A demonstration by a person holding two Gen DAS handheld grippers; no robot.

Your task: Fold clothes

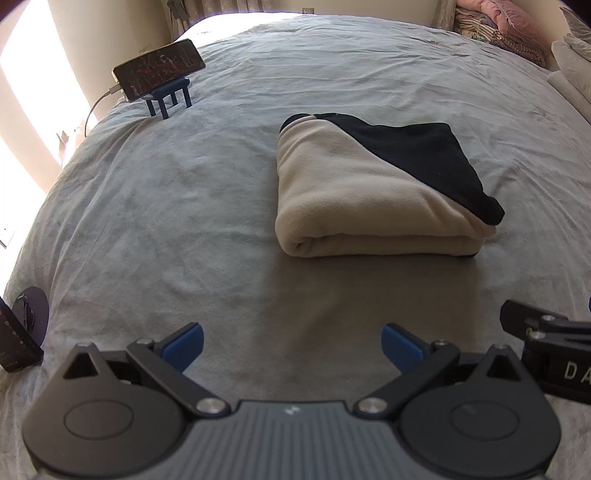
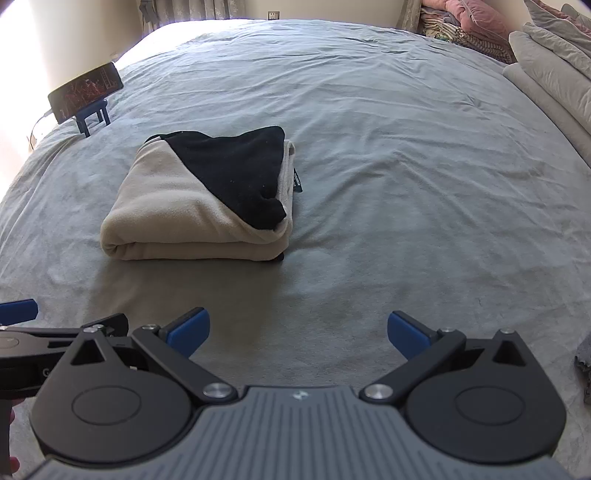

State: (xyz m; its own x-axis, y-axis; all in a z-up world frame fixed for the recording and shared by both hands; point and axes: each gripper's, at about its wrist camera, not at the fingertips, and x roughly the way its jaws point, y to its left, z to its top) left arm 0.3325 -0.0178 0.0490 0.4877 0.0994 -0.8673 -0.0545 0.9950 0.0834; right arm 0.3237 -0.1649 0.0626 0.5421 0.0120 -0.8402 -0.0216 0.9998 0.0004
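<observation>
Both grippers wide open, empty: left gripper (image 1: 291, 349), right gripper (image 2: 298, 338).

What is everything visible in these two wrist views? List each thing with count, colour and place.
folded garment: 1, cream with a black panel, lying mid-bed ahead of both grippers
bed cover: 1, grey, wrinkled, under everything
phone: 1, dark, screen lit, cable plugged in, propped at the far left of the bed
phone stand: 1, blue, under the phone
bedding pile: several pieces, pink and striped, far right corner
pillows: pale grey, count unclear, right edge
dark box: 1, black, near left edge
left gripper: 1, black with blue pads, open, above bare bed
right gripper: 1, black with blue pads, open, above bare bed
</observation>
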